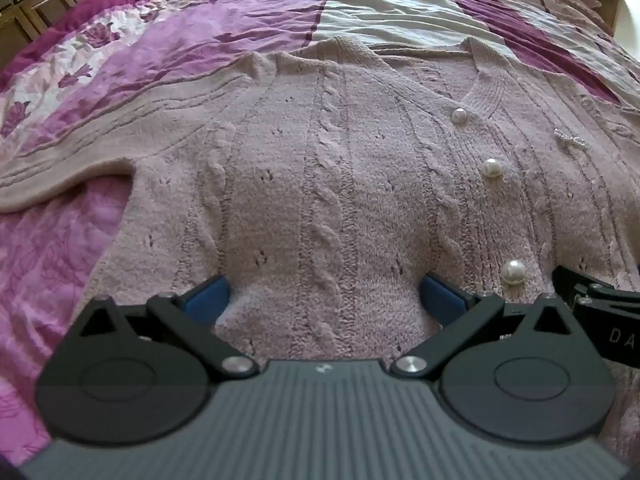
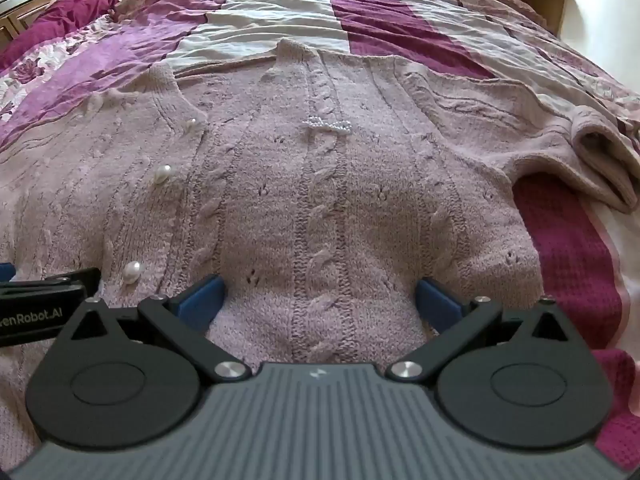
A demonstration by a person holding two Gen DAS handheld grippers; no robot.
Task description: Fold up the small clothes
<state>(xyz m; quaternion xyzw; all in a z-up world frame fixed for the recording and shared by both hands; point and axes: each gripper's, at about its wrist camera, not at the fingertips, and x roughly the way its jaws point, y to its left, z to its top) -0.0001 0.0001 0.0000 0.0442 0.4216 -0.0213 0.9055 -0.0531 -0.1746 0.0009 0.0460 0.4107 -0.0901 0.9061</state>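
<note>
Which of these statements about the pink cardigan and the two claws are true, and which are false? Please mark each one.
1. The cardigan lies spread out, front side up, on the bedspread. True.
2. The left claw is shut on the knit. False: its jaws stand wide open, with nothing gripped.
3. The pearl buttons run in a line down the front. True.
4. The right claw holds a sleeve in the air. False: it is open, and the sleeve lies on the bed.
5. The cardigan is already folded in half. False: both sleeves lie out to the sides.
</note>
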